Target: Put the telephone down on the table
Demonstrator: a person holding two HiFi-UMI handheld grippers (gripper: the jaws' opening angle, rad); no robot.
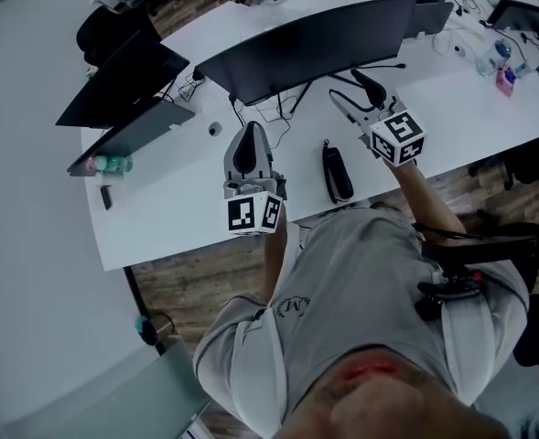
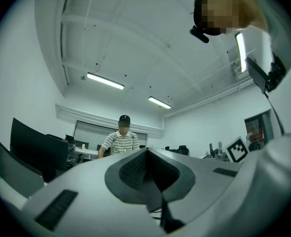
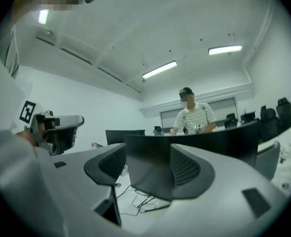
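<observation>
The telephone (image 1: 336,174) is a black handset. It lies flat on the white table (image 1: 173,208) near the front edge, between my two grippers, with neither touching it. My left gripper (image 1: 249,132) hangs to its left over the table, its jaws pressed together and nothing in them (image 2: 146,154). My right gripper (image 1: 352,93) is held above and to the right of the handset, jaws apart and empty (image 3: 147,169). Neither gripper view shows the telephone. The right gripper view catches the left gripper (image 3: 56,127) at its left.
A wide dark monitor (image 1: 315,44) stands just beyond both grippers, with cables (image 1: 278,108) under it. A second monitor (image 1: 123,76) and a green bottle (image 1: 112,164) are on the left. A person in a striped shirt (image 3: 193,115) sits across the table. An office chair (image 1: 489,245) is at my right.
</observation>
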